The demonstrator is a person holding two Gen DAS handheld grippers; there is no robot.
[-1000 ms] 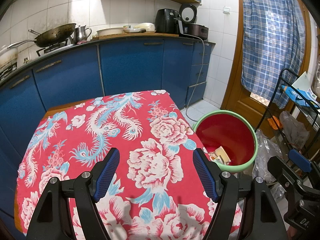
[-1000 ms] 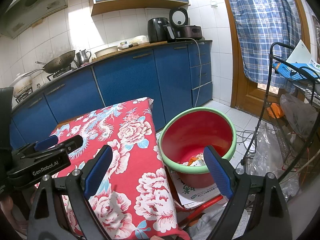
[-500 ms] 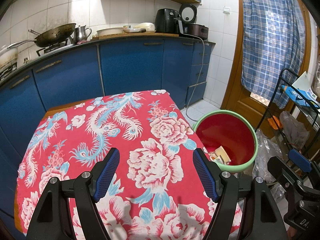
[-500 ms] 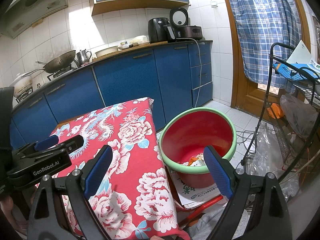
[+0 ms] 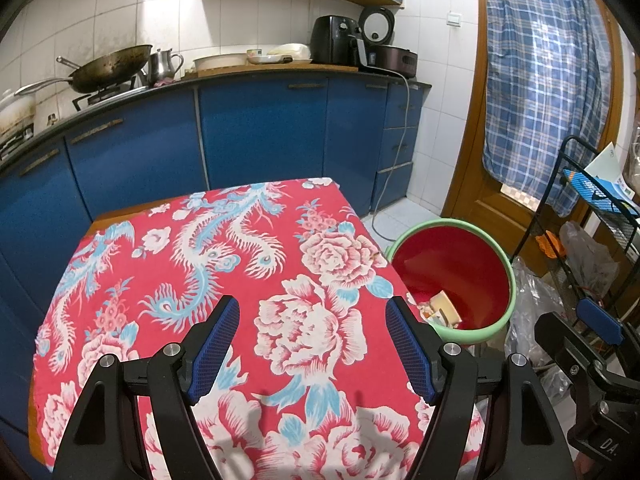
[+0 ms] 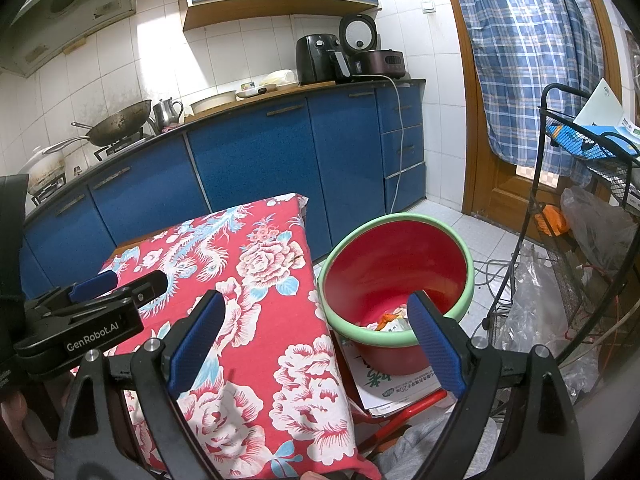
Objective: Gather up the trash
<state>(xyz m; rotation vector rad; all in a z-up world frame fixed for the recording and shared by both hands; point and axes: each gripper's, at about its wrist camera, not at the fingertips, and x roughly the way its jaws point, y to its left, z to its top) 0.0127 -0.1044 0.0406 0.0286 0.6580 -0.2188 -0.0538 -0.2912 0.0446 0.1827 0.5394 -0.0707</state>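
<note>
A red bucket with a green rim (image 5: 507, 268) (image 6: 400, 220) stands right of the table, and crumpled wrappers (image 5: 442, 306) (image 6: 394, 320) lie in its bottom. The table wears a red flowered cloth (image 5: 200, 264) (image 6: 256, 288) with nothing lying on it. My left gripper (image 5: 312, 320) hangs open over the cloth's near part, nothing between its blue pads. My right gripper (image 6: 316, 316) is open too, straddling the table's right edge and the bucket's near rim. In the right wrist view the left gripper's body (image 6: 92, 304) shows at the left; in the left wrist view the right one (image 5: 584, 344) shows at the lower right.
Blue kitchen cabinets (image 5: 260, 136) run behind the table, with a wok (image 5: 108, 68), a kettle and cookers on the counter. A black wire rack (image 6: 580, 184) with bags stands right of the bucket. Papers (image 6: 384, 384) lie under the bucket. A checked curtain (image 5: 540, 72) covers the door.
</note>
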